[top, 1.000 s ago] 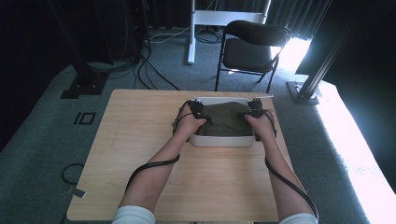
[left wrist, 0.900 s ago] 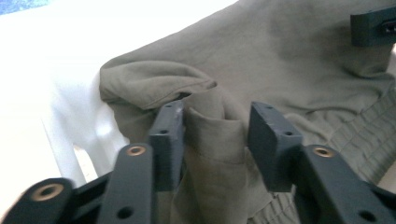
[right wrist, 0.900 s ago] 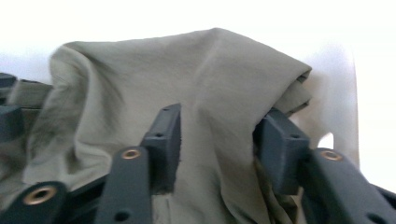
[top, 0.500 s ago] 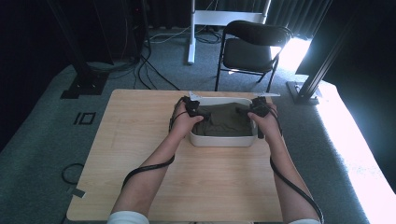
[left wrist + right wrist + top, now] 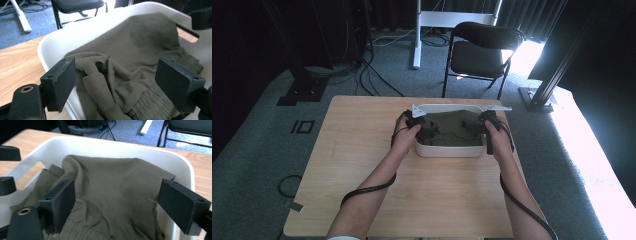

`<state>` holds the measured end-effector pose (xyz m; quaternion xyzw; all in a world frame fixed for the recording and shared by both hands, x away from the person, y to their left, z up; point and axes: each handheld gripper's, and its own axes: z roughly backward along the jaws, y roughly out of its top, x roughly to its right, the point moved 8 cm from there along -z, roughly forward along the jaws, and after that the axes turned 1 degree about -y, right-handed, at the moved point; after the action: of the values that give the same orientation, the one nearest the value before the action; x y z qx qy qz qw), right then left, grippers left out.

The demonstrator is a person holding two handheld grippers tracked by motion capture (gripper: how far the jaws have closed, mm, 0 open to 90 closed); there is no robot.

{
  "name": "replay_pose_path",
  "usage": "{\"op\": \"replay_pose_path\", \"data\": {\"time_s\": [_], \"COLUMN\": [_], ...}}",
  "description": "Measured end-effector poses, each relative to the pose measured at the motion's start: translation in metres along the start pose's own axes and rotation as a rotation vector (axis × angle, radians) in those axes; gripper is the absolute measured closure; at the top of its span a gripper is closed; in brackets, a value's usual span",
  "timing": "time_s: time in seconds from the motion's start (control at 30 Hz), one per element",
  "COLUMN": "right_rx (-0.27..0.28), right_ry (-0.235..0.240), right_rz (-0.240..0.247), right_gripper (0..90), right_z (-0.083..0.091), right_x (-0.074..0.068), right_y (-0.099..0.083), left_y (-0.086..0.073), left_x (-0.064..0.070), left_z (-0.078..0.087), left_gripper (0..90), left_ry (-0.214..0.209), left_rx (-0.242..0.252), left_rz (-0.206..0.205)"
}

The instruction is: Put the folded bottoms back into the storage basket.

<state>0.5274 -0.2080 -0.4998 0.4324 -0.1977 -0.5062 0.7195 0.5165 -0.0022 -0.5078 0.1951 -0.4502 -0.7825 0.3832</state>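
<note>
Over the white tub (image 5: 447,149), both tools are in play. The left hand-held gripper (image 5: 424,126) sits at the tub's left end, and the left gripper view shows its jaws spread wide, one black pad outside the tub's near wall and the other over the cloth, nothing pinched between them. The olive-green garment (image 5: 135,62) lies bunched inside the tub, a folded flap and a gathered elastic band showing right under that gripper. Whether the pads actually touch the fabric, I cannot tell.

At the tub's right end, the right hand-held gripper (image 5: 477,127) hangs just above the rim. Its own view has the jaws wide apart too, the left pad low against the garment (image 5: 110,187), the right pad near the tub's far wall (image 5: 182,170), and again nothing clamped. The cloth fills most of the tub there, smooth in the middle and crumpled toward the handle slot.

The count: one tub, one garment, two grippers, one in each hand, each trailing one black cable back along the forearm. The tub stands on the wooden worktop (image 5: 362,165), toward its far edge and a little right of centre. Behind the tub, past the worktop's far edge, one black folding chair (image 5: 482,50) stands on the grey carpet.
</note>
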Motion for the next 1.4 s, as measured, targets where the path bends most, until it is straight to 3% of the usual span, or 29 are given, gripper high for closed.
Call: {"op": "replay_pose_path", "data": {"time_s": [0.23,0.63,0.73,1.03,1.2,1.4], "right_rx": [0.036,0.055,0.067,0.088,0.081,0.088], "right_ry": [0.013,0.029,0.026,0.019,0.021,0.017], "right_rz": [0.027,0.075,0.090,0.123,0.131,0.146], "right_gripper": [14.3,14.0,13.6,13.4,13.4,13.4], "right_z": [0.015,0.037,0.044,0.064,0.069,0.075], "right_x": [-0.007,-0.015,-0.018,-0.024,-0.027,-0.029], "right_y": [-0.009,-0.022,-0.023,-0.035,-0.044,-0.058], "left_y": [-0.007,-0.021,-0.024,-0.028,-0.033,-0.047], "left_x": [0.006,0.016,0.022,0.029,0.028,0.016], "left_z": [0.014,0.036,0.042,0.063,0.069,0.072], "left_gripper": [18.8,18.8,18.8,18.8,18.8,18.8], "left_ry": [-0.016,-0.023,-0.042,-0.040,-0.036,-0.017], "left_rx": [0.040,0.022,0.029,0.044,0.045,0.016], "left_rz": [-0.016,-0.049,-0.048,-0.080,-0.083,-0.082]}}
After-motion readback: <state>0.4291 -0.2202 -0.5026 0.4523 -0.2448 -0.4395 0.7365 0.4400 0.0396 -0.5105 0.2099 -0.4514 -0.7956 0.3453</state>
